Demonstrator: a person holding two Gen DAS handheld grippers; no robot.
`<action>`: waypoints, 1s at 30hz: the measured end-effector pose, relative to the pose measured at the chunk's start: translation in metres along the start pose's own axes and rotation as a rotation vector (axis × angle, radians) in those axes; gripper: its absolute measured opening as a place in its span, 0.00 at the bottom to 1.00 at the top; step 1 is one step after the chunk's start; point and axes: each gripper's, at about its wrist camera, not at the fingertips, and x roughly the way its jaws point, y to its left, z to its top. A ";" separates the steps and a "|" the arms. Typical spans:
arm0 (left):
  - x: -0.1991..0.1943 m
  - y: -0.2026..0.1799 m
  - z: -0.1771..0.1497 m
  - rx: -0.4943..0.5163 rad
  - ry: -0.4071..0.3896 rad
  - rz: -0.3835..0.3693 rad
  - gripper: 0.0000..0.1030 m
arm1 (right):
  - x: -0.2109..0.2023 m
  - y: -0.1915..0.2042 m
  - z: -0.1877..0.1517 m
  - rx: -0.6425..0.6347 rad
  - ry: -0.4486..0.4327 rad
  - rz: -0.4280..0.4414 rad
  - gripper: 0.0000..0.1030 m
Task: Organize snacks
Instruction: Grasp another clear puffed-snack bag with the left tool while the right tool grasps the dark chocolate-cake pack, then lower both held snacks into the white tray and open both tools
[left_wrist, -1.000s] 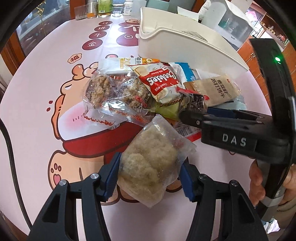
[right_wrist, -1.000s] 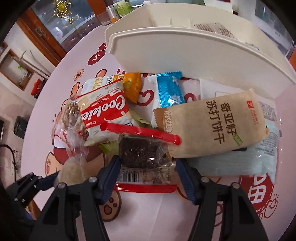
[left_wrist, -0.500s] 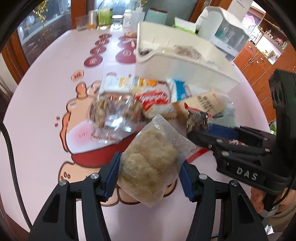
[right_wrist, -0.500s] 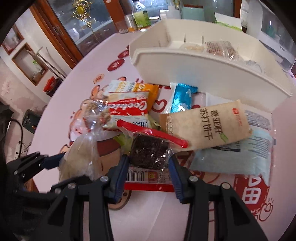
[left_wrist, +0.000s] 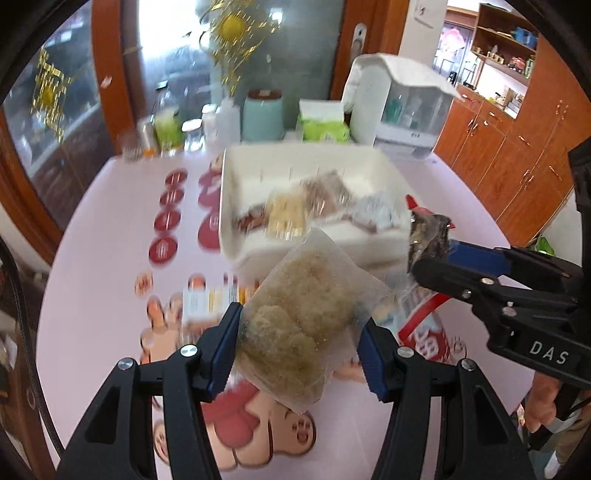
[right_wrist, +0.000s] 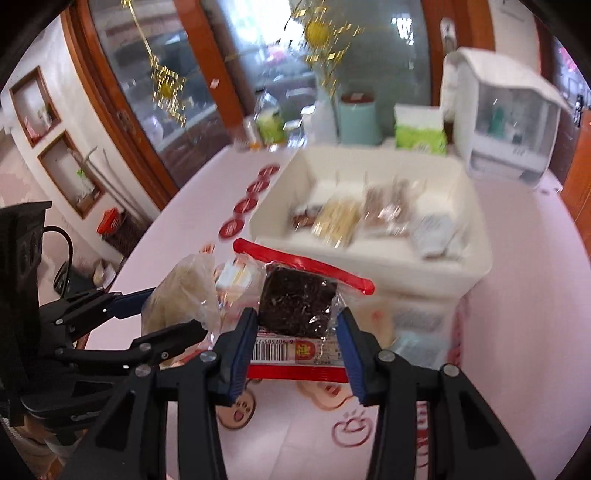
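My left gripper (left_wrist: 299, 343) is shut on a clear bag of pale crumbly snack (left_wrist: 306, 325), held above the pink table. My right gripper (right_wrist: 297, 332) is shut on a red-edged packet of dark snack (right_wrist: 295, 302), also lifted; it shows in the left wrist view (left_wrist: 428, 236) at the right. The pale bag also shows in the right wrist view (right_wrist: 181, 295) at the left. Ahead stands the white bin (left_wrist: 236, 206) (right_wrist: 469, 273) holding several wrapped snacks.
Blurred snack packets (left_wrist: 214, 299) lie on the table in front of the bin. Bottles, a teal canister (left_wrist: 262, 114), a green tissue pack (left_wrist: 325, 127) and a white appliance (left_wrist: 399, 99) stand along the table's far edge. Pink table surface (right_wrist: 517, 350) lies at right.
Both grippers have lifted their packets off the pile and risen, tilting up toward the bin. The bin's inside now shows. The right gripper has closed tighter on the dark packet.
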 end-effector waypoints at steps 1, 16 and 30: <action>-0.001 -0.002 0.008 0.007 -0.010 0.001 0.55 | -0.004 -0.004 0.005 0.002 -0.015 -0.011 0.43; 0.003 -0.027 0.135 0.074 -0.151 0.063 0.55 | -0.037 -0.047 0.091 0.048 -0.164 -0.156 0.43; 0.098 -0.031 0.175 0.025 -0.057 0.072 0.55 | 0.028 -0.088 0.131 0.126 -0.085 -0.228 0.44</action>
